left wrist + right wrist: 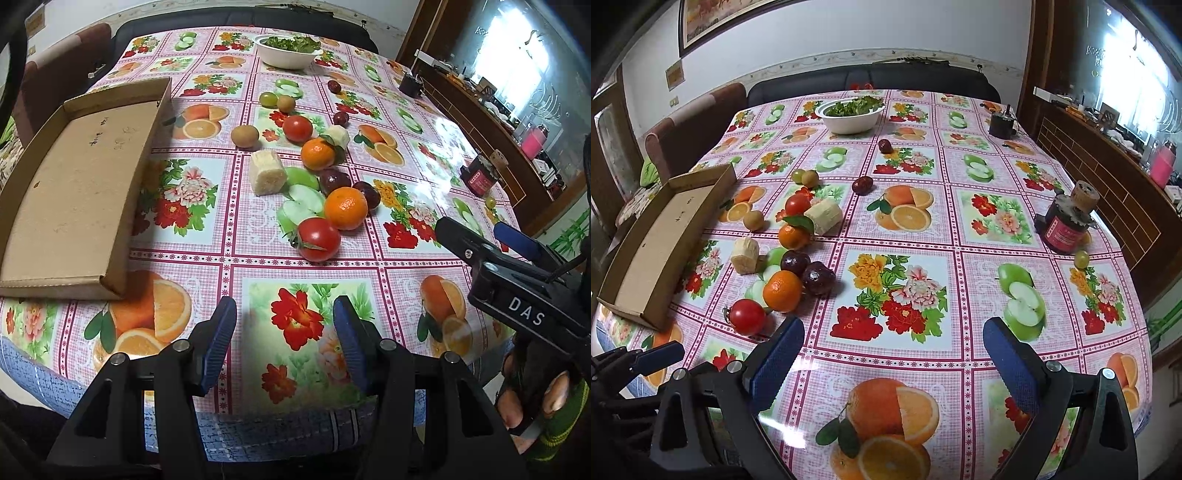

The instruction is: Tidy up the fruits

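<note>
My left claw [284,343] hangs wide open over the near edge of the table [406,258], with nothing between its blue pads [219,343] and touching nothing. Far left lies the shallow cardboard tray [74,192], empty. The fruits sit loose on the flowered cloth to its right: 2 pale cut chunks, the nearer [267,172] maybe sugarcane, a kiwi [245,136], 2 tomatoes, the nearer [318,239] with its green stalk on, just beside an orange [346,208], a second orange [317,153] with a leaf, and dark plums [334,181] between them. My right claw [892,354] is open wide too, empty, over bare cloth well apart from the fruit.
</note>
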Available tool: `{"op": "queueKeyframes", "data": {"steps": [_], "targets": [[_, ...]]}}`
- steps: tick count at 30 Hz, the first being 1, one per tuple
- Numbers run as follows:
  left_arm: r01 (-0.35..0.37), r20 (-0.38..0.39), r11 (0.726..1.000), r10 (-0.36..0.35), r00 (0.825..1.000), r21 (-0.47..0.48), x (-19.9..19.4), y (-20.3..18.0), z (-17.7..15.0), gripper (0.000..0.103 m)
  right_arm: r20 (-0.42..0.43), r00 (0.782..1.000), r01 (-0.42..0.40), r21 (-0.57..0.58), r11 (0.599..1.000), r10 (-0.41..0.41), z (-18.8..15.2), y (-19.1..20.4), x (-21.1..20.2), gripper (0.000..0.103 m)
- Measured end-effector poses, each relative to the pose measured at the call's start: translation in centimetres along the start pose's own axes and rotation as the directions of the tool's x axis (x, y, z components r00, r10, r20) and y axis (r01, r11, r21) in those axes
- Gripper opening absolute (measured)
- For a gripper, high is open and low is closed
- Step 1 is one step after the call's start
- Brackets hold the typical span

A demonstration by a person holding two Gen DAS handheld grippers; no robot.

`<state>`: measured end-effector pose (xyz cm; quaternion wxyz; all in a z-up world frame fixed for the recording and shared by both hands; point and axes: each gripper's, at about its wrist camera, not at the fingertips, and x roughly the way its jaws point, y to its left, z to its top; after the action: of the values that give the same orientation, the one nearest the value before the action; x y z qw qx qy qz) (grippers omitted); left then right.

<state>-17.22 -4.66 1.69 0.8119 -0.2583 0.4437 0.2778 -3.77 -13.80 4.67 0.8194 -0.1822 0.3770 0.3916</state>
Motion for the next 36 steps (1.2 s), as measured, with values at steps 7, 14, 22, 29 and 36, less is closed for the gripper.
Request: {"op": "queueKeyframes", "data": {"steps": [7,14,22,29,36], "targets": [[0.003,-0.012,1.0,-0.003,1.0,-0.008,0.6,0.2,0.1,0.053,0.003,1.0,-0.024,0.0,1.0,0.024,-0.1,-0.3,0.3,0.096],[0.023,-0.019,1.0,-0.023,1.0,-0.002,1.1,-0.1,0.4,0.053,-0.012,0.995,-0.099,0.027,0.995,0.099,-0.2,-0.6,1.1,0.077],[0.025,-0.004,0.999,-0.025,1.0,0.022,2.3,-1.1,2.3,0.053,-0.038,0.958,-0.281,0.051,0.958,0.283,0.0,-0.2,3.0,0.037],[0.013,-0.014,1.0,-0.013,1.0,0.026,4.0,-1.2,3.5,0.053,-0.041,0.949,-0.311,0.029,0.95,0.312,1.3,0.7,4.5,0.037],[0.02,0.012,0.999,-0.02,1.0,0.037,4.3,-1.2,4.0,0.053,-0.071,0.941,-0.332,0.017,0.943,0.332,2.2,1.5,6.7,0.036]]}}
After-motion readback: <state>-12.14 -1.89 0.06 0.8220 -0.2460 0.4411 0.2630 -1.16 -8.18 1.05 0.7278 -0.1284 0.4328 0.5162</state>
